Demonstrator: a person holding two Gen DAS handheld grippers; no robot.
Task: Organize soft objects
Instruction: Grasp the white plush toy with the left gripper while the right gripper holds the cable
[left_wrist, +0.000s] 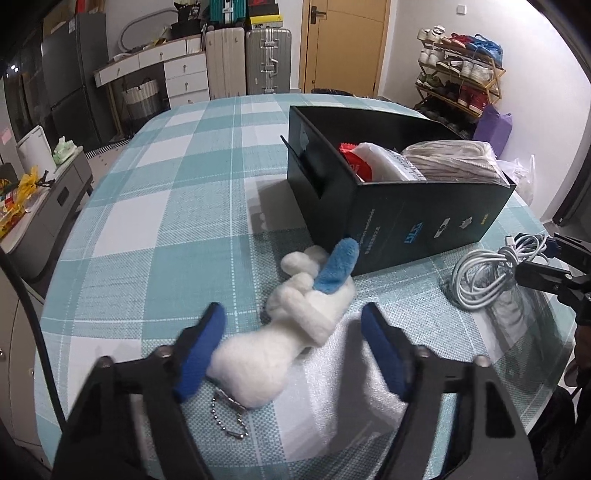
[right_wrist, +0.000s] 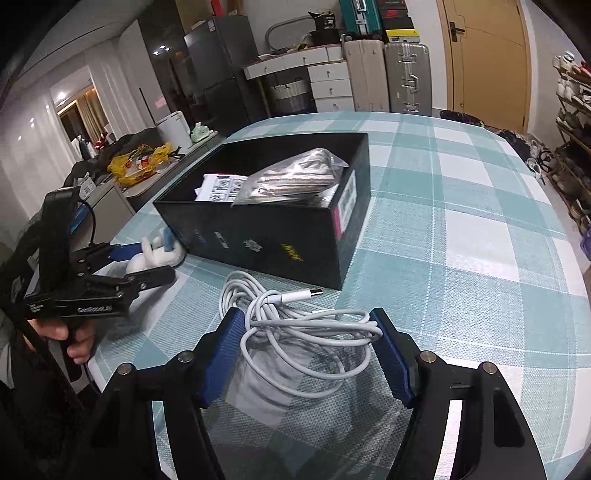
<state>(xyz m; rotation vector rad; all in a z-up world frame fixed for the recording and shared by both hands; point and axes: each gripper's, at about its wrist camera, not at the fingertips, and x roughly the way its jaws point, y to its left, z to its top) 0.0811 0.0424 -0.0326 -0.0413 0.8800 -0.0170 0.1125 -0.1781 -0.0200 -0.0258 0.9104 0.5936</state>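
Behind your counter (left_wrist: 155, 192), draped in a teal-and-white plaid cloth, you have a white wall with a yellow-brown door (left_wrist: 343, 44) in it. Left of the door stand two upright suitcases, one cream (left_wrist: 225, 62) and one silver (left_wrist: 269, 61), beside a white chest of drawers (left_wrist: 184, 77). A dark refrigerator (left_wrist: 70, 77) stands further left. At your right a shoe rack (left_wrist: 461, 70) is packed with sneakers. Far left, curtains (right_wrist: 86, 110) glow under warm ceiling spots.
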